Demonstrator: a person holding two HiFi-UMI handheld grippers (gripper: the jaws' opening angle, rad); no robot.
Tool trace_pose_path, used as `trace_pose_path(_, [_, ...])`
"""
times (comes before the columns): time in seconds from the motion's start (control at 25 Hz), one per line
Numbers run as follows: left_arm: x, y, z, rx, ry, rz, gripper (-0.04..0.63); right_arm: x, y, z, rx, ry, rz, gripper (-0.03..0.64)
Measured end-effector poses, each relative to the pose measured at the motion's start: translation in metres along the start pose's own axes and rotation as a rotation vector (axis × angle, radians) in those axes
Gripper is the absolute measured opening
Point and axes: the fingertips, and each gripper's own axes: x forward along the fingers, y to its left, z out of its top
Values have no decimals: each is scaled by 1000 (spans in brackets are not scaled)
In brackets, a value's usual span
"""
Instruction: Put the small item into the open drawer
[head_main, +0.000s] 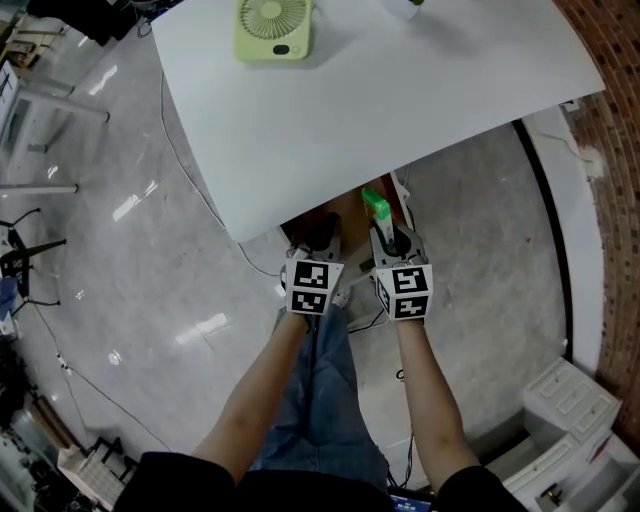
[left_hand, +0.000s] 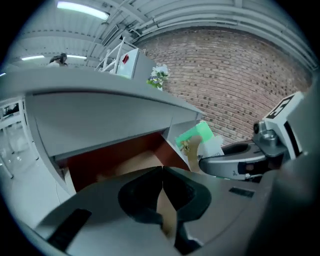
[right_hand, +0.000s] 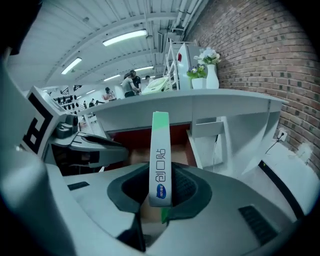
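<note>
Right gripper pinches the small item, a slim white-and-green box, upright at frame centre, before the open drawer under the white table. Left gripper, jaws pressed together and empty, sits just beside.

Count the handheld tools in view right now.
2. The left tool, shut and empty, is at the front of the open drawer. The right tool beside it grips a green-and-white box. None appears hidden.
</note>
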Motion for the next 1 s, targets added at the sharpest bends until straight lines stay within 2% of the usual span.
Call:
trace_pose_path(0.2, [27, 18, -20, -66, 23, 42, 23, 54, -2, -14, -98, 77, 52, 83])
trace_pose_path(0.6, [52, 39, -48, -152, 79, 86, 23, 101, -6, -57, -135, 233, 98, 83])
trace_pose_path(1.0, [53, 34, -55, -168, 97, 91, 23, 123, 2, -90, -180, 366, 196, 83])
